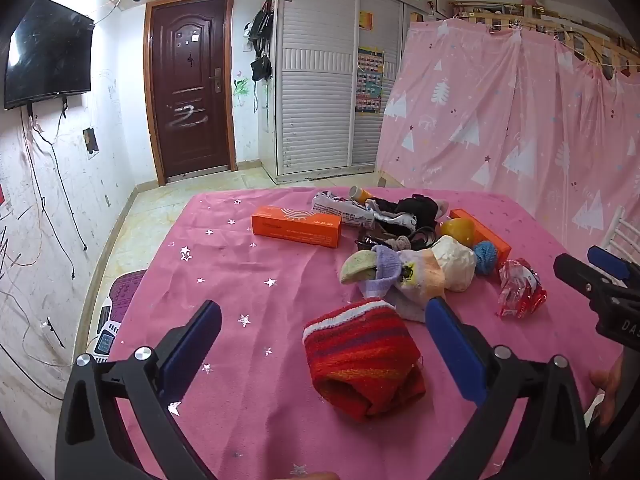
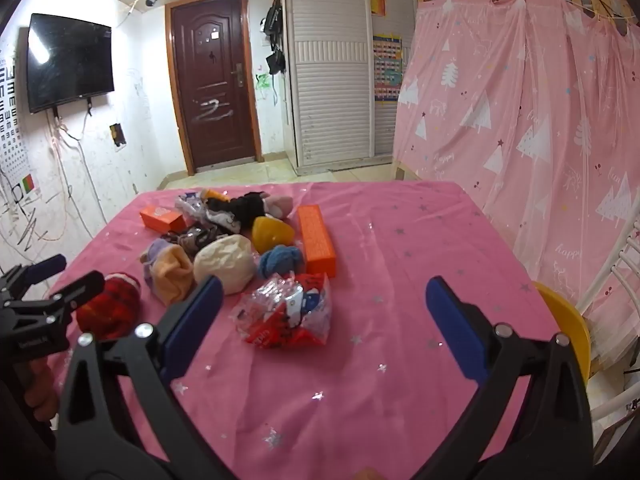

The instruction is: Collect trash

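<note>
- Pink cloth with little silver stars covers the table (image 2: 400,240), and a brown door (image 1: 188,84) and a pink curtain (image 2: 540,120) stand behind it.
- Lots of things sit in a pile toward the far side of the table: rolled socks, two orange boxes and some wrappers.
- I think the trash is the crinkly red and clear wrapper (image 2: 290,312), the crumpled silvery wrapper (image 1: 344,210) at the far end of the pile, and maybe the orange box (image 1: 297,226).
- The socks, like the red striped sock (image 1: 362,356), do not look like trash.
- No trash looks picked up yet, so the job looks like it is only starting.
- I cannot see a trash bin or bag in either view.
- The left claw (image 1: 324,344) is wide open and holds nothing. The red striped sock lies on the table right in front of it.
- The right claw (image 2: 324,320) is wide open too and holds nothing. The red and clear wrapper lies near its left finger.
- The right half of the table is bare, so there is lots of room to move there.
- A yellow chair (image 2: 568,320) sits close to the right edge, and the left edge drops to the floor.
- The two claws are close together by the pile, so they could bump.
</note>
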A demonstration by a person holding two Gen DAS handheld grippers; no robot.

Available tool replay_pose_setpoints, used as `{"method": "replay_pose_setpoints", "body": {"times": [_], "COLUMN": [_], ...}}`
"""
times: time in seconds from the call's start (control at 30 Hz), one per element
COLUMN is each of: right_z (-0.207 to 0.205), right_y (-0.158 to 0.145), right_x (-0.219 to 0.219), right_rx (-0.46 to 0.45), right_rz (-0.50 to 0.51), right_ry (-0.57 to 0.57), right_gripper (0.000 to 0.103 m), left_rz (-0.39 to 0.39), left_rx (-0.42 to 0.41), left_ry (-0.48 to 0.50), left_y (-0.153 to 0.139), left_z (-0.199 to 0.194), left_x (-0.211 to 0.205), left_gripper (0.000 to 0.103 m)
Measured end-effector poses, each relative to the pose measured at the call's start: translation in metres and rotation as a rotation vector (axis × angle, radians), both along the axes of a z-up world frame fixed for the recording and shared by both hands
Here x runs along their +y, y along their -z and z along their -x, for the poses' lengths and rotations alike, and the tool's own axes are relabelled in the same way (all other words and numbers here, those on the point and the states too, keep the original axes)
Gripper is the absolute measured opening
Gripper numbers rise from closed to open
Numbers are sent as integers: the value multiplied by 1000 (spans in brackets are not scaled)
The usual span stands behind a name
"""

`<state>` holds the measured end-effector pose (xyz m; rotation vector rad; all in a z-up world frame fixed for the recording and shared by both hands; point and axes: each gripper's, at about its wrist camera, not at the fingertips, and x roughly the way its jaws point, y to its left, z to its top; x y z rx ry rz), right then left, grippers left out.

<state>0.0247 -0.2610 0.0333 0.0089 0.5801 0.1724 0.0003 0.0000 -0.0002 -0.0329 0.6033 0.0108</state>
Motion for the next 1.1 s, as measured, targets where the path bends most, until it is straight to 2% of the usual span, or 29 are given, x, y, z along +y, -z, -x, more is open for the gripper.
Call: {"method": "replay_pose_setpoints", "body": {"times": [1.1], "right_z": [0], "right_y": [0], "right_x": [1], "right_rx": [-3], "right_rz": [-9], "right_ry": [-3], "right_gripper": [97], "left_rz": [0], "left_rx": [-4], "left_ry": [0], "left_y": [0], "left_z": [0], "left_x": [1], "left_gripper": [95]}}
